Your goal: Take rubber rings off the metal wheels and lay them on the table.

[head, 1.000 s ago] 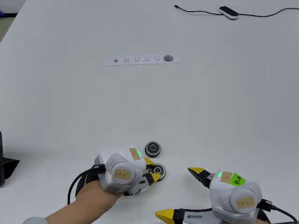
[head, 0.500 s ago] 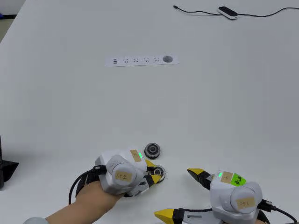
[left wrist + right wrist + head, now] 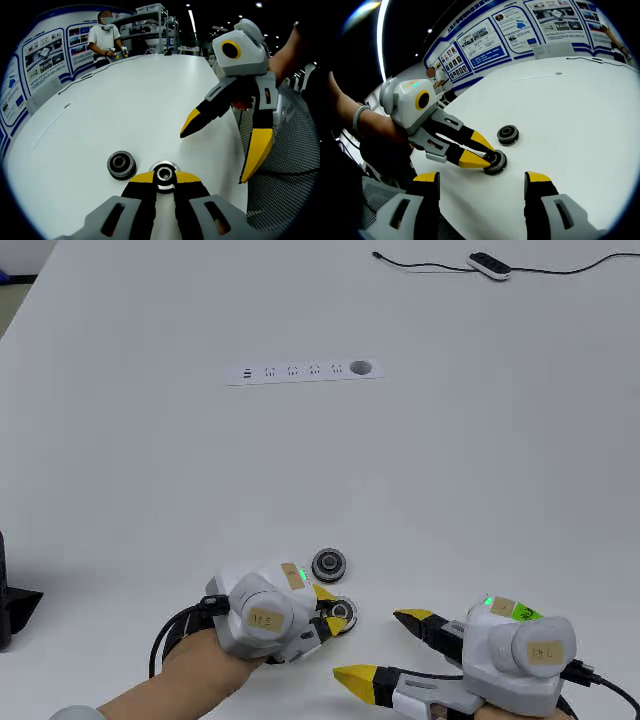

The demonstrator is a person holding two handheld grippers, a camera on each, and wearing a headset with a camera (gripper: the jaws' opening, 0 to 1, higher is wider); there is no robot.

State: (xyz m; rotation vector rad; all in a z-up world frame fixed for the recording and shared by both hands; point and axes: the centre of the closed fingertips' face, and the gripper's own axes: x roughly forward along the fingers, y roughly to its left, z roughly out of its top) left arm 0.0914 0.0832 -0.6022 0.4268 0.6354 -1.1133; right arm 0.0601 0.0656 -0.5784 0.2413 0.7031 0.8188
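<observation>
Two metal wheels with black rubber rings lie on the white table. My left gripper (image 3: 333, 612) is shut on the near wheel (image 3: 340, 610), its yellow tips pinching the wheel (image 3: 164, 174) from both sides. The second wheel (image 3: 328, 563) lies free just beyond it, and shows as a dark disc (image 3: 121, 164) left of the held one. My right gripper (image 3: 385, 648) stands open to the right, nothing between its fingers. In the right gripper view the held wheel (image 3: 495, 161) sits ahead of my open right gripper (image 3: 482, 181), with the free wheel (image 3: 508, 134) behind.
A white power strip (image 3: 305, 370) lies mid-table. A cable with a small white device (image 3: 489, 266) runs along the far edge. A dark object (image 3: 12, 595) stands at the left edge. A person (image 3: 105, 37) stands far off.
My right gripper has rolled and shifted a little to the right, its jaws still wide. The left gripper and both wheels stay where they were.
</observation>
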